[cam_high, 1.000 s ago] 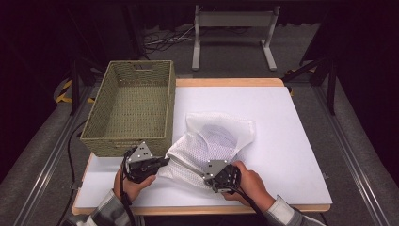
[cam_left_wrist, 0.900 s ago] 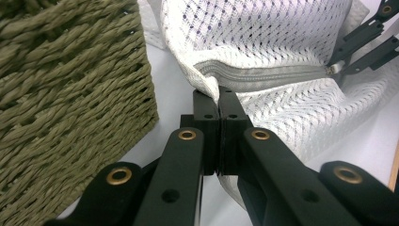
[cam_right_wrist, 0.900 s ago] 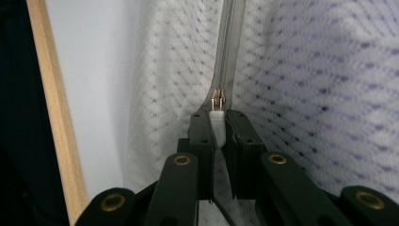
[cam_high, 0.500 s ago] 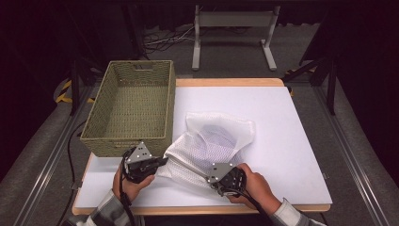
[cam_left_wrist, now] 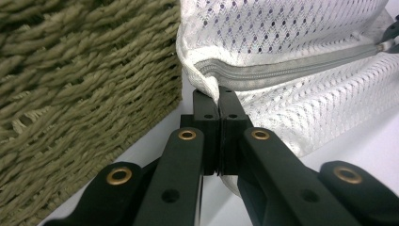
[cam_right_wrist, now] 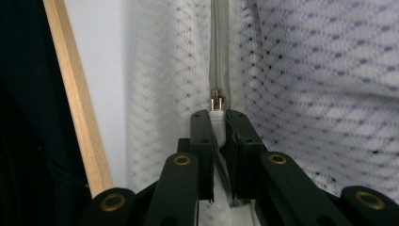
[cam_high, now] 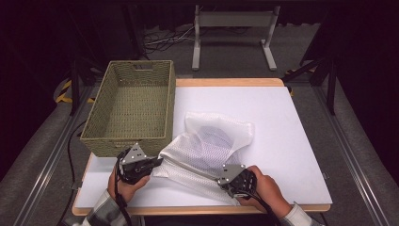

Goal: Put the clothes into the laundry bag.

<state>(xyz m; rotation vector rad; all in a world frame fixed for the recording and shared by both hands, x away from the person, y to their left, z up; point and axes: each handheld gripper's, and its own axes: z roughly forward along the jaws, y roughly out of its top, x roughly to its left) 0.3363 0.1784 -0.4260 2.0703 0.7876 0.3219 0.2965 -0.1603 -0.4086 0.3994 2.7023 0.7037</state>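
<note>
A white mesh bag (cam_high: 211, 146) lies on the white table (cam_high: 291, 136), with something dark showing faintly through its netting. A grey zipper (cam_left_wrist: 291, 66) runs along its near edge. My left gripper (cam_high: 157, 162) is shut on the bag's corner at the zipper's end (cam_left_wrist: 219, 96), right beside the basket. My right gripper (cam_high: 225, 181) is near the table's front edge. In the right gripper view it (cam_right_wrist: 217, 117) is shut on the white zipper pull (cam_right_wrist: 217, 106), with the metal slider just beyond the tips. The mesh (cam_right_wrist: 320, 70) spreads to the right of it.
A woven olive basket (cam_high: 123, 145) stands at the table's left side, its wall (cam_left_wrist: 70, 80) close to my left gripper. The wooden front edge of the table (cam_right_wrist: 75, 94) runs just beside my right gripper. A metal stand (cam_high: 233, 19) is on the floor beyond the table.
My right gripper has slid to the right along the front edge, still pinching the zipper pull. The left gripper has kept its place on the bag's corner.
</note>
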